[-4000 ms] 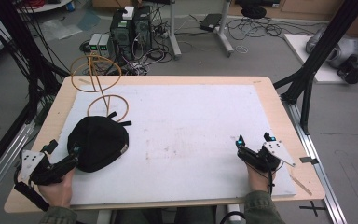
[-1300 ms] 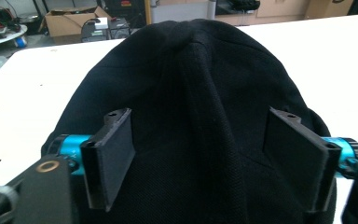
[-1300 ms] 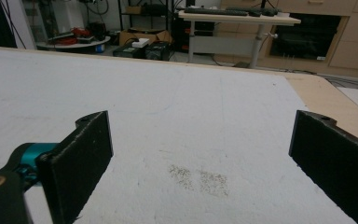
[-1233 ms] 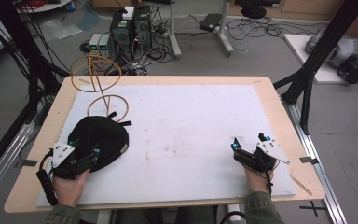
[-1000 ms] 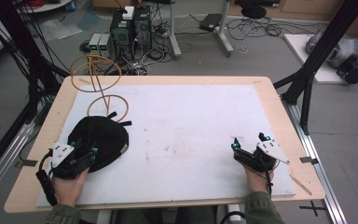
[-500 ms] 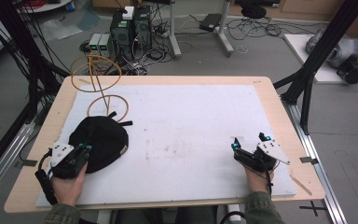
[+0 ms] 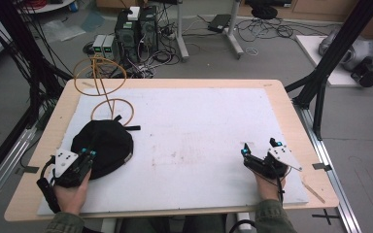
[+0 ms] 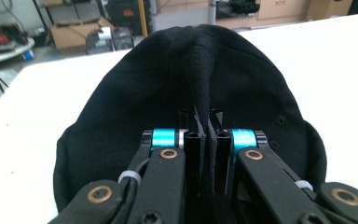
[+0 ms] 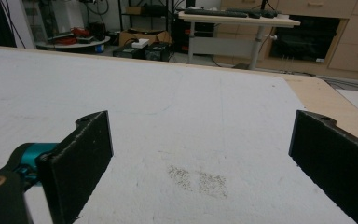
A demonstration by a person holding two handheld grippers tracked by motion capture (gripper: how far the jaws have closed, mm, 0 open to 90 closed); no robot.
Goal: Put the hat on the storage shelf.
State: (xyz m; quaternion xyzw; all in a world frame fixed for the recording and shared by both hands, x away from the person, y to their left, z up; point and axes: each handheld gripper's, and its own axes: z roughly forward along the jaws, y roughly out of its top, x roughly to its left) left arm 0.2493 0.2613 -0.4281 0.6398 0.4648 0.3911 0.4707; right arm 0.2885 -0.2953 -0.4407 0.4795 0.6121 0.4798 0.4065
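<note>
From the high view, there's a wooden table [image 7: 39,194] topped with a big white foam-looking mat [image 7: 189,126], a bit scuffed and stained in the middle. A black cap [image 7: 104,145], soft and rounded, sits on the mat's left side near the person's edge, and just behind it are a couple of orange cable loops [image 7: 99,77] curling off the far left corner. Nothing lies between the two hands, just bare mat. The left gripper [image 7: 85,158] is right at the cap's near edge, while the right gripper [image 7: 260,150] rests on the mat well apart from it, over on the right. In the left gripper view, the cap [image 8: 242,79] is matte black fabric with tiny eyelet holes, and a ridge of it is pulled up into a fold that runs straight into the left gripper [image 8: 204,140]; the jaws are squeezed together with that fold pinched between them. In the right gripper view, the right gripper [image 9: 200,149] has its flat black pads spread wide, holding nothing, with the grainy white mat [image 9: 177,107] and a speckled smudge [image 9: 198,179] between them.
</note>
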